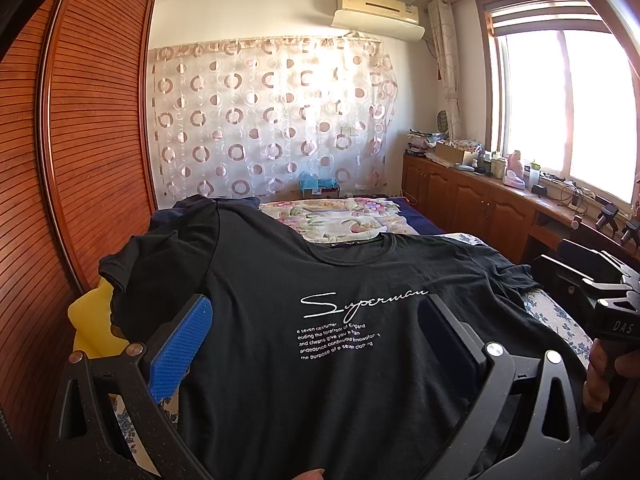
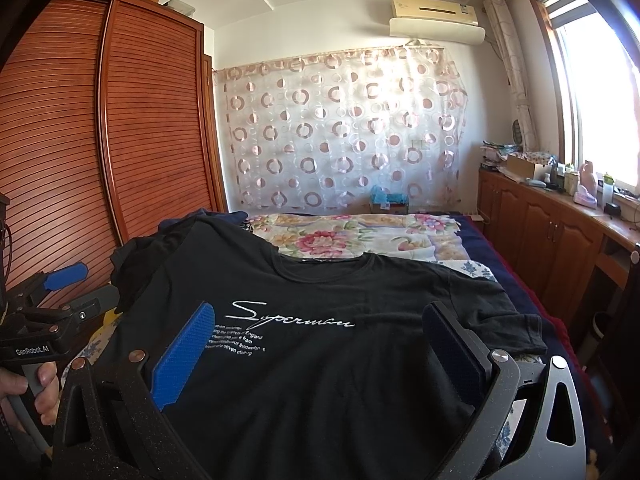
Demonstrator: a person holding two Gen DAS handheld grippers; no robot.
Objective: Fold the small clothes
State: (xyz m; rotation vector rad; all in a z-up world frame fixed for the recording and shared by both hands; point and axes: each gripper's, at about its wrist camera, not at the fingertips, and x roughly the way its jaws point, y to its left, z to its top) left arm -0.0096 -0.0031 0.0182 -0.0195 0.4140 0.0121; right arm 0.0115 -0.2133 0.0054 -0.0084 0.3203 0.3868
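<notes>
Left tool [image 1: 316, 344] wide open, blue pads either side of the chest print, holding nothing; right tool [image 2: 320, 350] same, spread wide over the lower chest, empty. Black T-shirt [image 1: 320, 380] lies face up on the bed [image 2: 476, 270], hem toward the cameras, collar away, body mostly flat. Risks, as a judgement: both tools hover mid-body rather than at an edge, so closing here would likely pinch a bunch of fabric and drag wrinkles into the fold; the thin jersey could slip off the pads if only one layer is caught; the left sleeve [image 1: 120, 268] sits humped over dark clothes and a yellow item [image 1: 94, 320] near the wardrobe [image 1: 72, 140], so a fold could pull those along or come out lopsided; the right sleeve [image 2: 516, 332] hangs near the bed edge and could slide off. Text: shirt print "Superman" [image 2: 288, 316] in script, small lines below partly legible ("seven costumer", "forefront of England", "the purpose of e seven clothing"). Right tool body in the left view reads "DAS" [image 1: 622, 327]; left tool body in the right view reads "GenRobot.AI" [image 2: 32, 352]. Farther: floral sheet [image 2: 344, 240], circle-pattern curtain [image 2: 344, 128], air conditioner [image 2: 436, 18] with an unreadable label.
</notes>
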